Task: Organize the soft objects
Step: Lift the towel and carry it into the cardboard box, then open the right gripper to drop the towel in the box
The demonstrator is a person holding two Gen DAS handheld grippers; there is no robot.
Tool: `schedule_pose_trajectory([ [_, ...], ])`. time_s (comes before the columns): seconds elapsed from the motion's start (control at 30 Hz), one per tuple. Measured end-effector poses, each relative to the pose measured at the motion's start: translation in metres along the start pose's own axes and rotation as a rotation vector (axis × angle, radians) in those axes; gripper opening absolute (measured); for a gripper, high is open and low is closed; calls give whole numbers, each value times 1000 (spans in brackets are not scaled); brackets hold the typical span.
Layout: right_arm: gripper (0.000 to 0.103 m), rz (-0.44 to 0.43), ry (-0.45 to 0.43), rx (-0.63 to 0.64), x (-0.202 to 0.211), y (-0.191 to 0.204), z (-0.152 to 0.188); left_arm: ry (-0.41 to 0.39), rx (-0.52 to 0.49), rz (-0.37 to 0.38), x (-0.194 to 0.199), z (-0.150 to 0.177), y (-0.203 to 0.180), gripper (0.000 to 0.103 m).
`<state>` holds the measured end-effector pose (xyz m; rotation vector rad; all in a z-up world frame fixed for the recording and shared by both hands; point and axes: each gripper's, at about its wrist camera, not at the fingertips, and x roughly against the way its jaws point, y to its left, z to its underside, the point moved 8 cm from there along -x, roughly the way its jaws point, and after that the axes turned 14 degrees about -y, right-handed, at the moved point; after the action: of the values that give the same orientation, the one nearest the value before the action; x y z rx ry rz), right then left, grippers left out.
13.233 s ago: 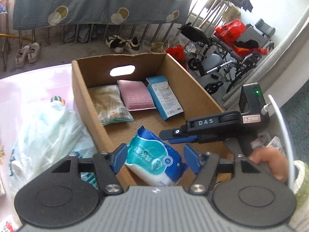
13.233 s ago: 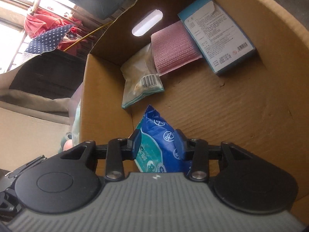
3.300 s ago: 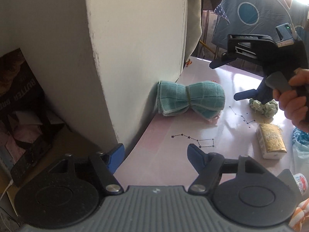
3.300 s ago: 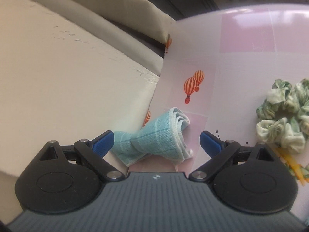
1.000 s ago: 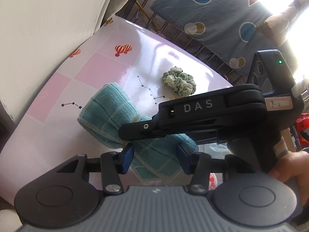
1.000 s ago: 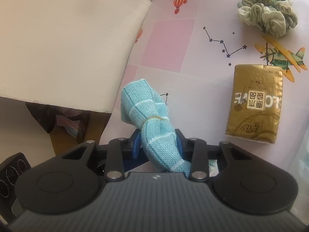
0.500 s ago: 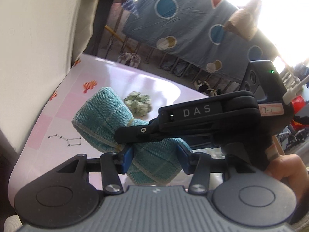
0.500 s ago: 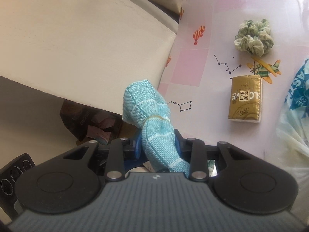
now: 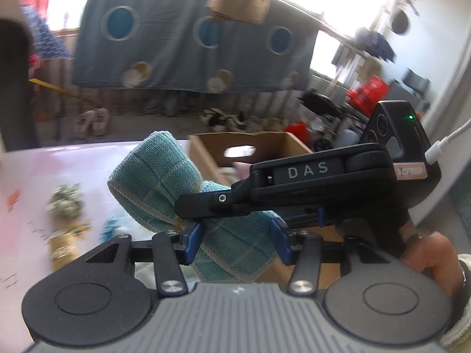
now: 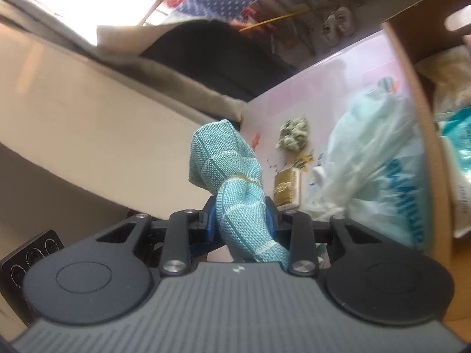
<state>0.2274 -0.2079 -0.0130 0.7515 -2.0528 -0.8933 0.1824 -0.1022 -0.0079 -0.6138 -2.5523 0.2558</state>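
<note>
Teal towel roll [image 9: 164, 188] is up off the pink table [image 9: 38, 164], held by both tools at once. Left gripper [image 9: 237, 242] pinched narrow on near end of roll; right gripper [image 10: 240, 220] also pinched narrow on it, just below the yellow rubber band [image 10: 244, 179] round its waist. Free end sticks up and fwd, unsupported, no droop seen. Handling, my read: light, soft knit, compresses under the pads, not fragile, not slippery; band keeps it bundled, so grip near the waist is best, since a grip at the loose end prob. lets layers splay or pull out. Cardboard box [image 9: 259, 142] sits ahead w/ a few items inside, likely destination. Scrunchie [image 10: 294, 133], gold packet [image 10: 287, 188] and plastic bag [image 10: 368, 158] on table, apart from roll.
</note>
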Motion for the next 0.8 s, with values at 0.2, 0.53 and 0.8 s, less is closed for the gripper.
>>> schedule_pose_trajectory([
  [0.2, 30, 127, -166, -48, 96, -72, -40, 61, -100, 104, -62, 10, -83, 60],
  [0.53, 32, 442, -319, 13, 167, -198, -90, 152, -90, 60, -108, 41, -94, 69],
  [0.8, 49, 632, -306, 121, 148, -255, -100, 144, -53, -31, -99, 31, -50, 69],
])
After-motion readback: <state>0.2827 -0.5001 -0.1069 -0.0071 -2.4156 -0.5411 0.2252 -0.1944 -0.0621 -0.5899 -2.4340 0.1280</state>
